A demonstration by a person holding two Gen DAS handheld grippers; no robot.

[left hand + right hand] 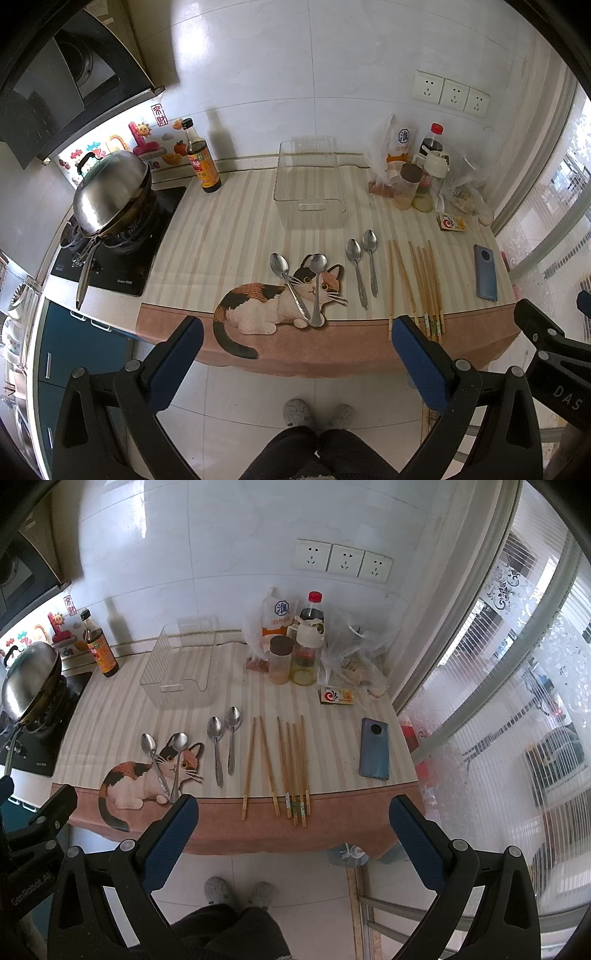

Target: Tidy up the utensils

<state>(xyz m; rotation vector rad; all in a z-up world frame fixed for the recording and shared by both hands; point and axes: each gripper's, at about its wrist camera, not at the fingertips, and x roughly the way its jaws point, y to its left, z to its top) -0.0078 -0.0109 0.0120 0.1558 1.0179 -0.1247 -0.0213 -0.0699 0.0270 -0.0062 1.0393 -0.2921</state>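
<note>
Both fingers (184,332) spread; spoons (295,288) beyond, seemingly between them.

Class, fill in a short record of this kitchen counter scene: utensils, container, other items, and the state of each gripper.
spoons: four spoons, loose on the tablecloth
chopsticks: chopsticks in a loose row right of the spoons
container: clear bin, nothing visible inside, behind the utensils
other: phone at the right edge; wok on the stove
left gripper: open, holding nothing
right gripper: open, holding nothing
</note>
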